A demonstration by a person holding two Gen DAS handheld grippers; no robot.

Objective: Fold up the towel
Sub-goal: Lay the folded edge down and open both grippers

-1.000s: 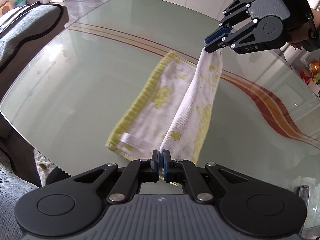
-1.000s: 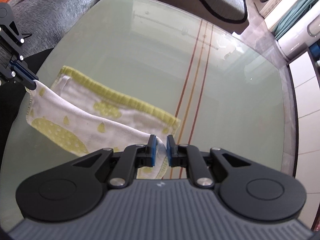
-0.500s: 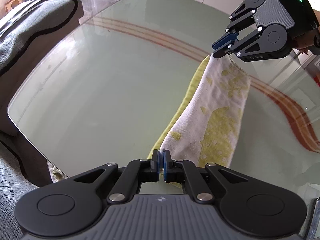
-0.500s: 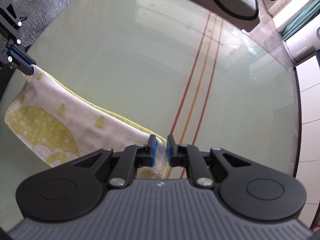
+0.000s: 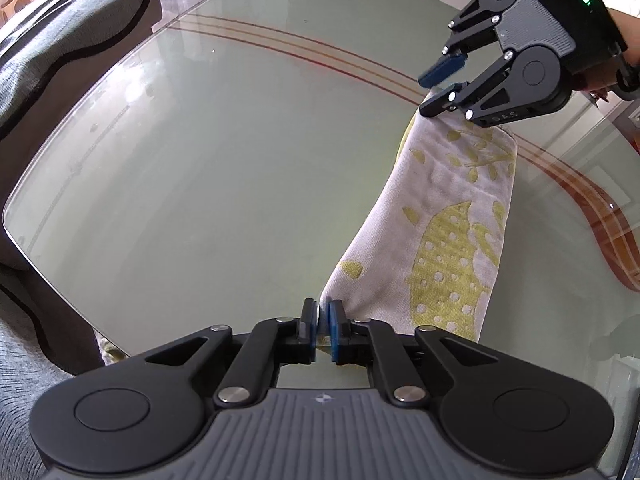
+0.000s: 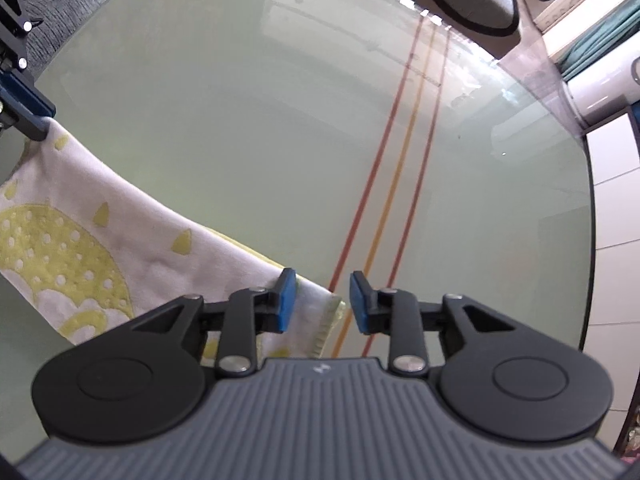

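A white towel (image 5: 448, 232) with yellow-green print lies folded lengthwise on the glass table (image 5: 208, 168). My left gripper (image 5: 322, 326) is shut on its near corner, at the table's front edge. My right gripper (image 5: 436, 86) is open just above the towel's far corner and holds nothing. In the right wrist view the right gripper (image 6: 322, 300) stands open with the towel (image 6: 100, 248) corner lying under its left finger, and the left gripper (image 6: 30, 116) pinches the far corner at the left edge.
The round glass table has red and orange stripes (image 6: 396, 172) across it. A grey cushioned seat (image 5: 52, 52) stands beyond the table's left edge. White cabinets (image 6: 612, 184) stand to the right in the right wrist view.
Both grippers carried the lifted towel edge across, folding the towel over itself. The right gripper has opened and let go of its corner. The left gripper stays shut.
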